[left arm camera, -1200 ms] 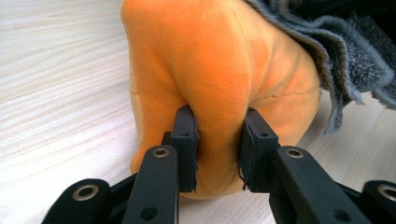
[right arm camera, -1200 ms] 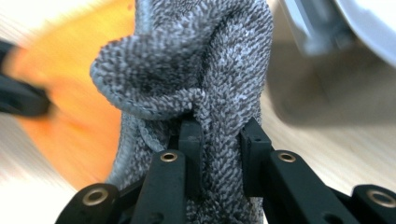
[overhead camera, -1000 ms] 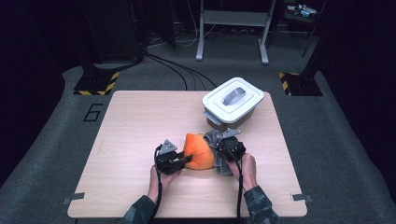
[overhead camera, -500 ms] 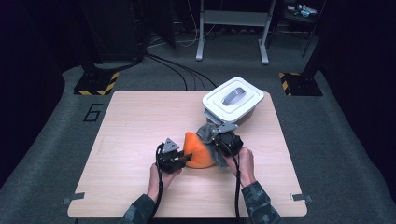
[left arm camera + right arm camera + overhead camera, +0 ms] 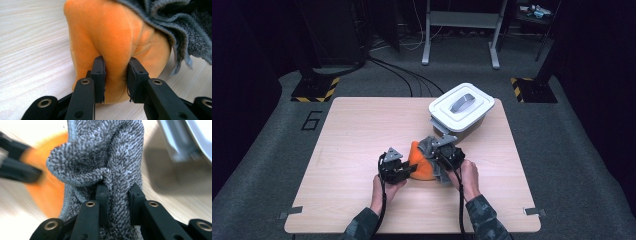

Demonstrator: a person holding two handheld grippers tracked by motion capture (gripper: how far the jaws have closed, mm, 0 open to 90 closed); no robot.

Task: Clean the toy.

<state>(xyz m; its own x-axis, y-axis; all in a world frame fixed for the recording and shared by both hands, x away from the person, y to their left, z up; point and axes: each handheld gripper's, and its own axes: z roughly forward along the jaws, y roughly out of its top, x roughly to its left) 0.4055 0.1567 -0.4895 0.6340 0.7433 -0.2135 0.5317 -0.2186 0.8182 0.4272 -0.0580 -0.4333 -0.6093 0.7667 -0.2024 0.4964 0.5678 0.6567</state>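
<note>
With its fingers just closed on the orange cloth point(image 5: 112, 50), the left gripper point(image 5: 115, 75) anchored it (on the tabletop point(image 5: 362, 130)), while the right gripper point(image 5: 117, 195), clenched on the grey towel point(image 5: 110, 157), had lifted it slightly, seemingly separating them.

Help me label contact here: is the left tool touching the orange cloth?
Touching. In the left gripper view, the left tool has both black pads pressed into a fold of the orange cloth, pinching it between them.

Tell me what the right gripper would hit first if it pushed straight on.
Past the grey terry cloth it grips, the right gripper would probably meet the white lidded plastic box; depth is uncertain.
</note>
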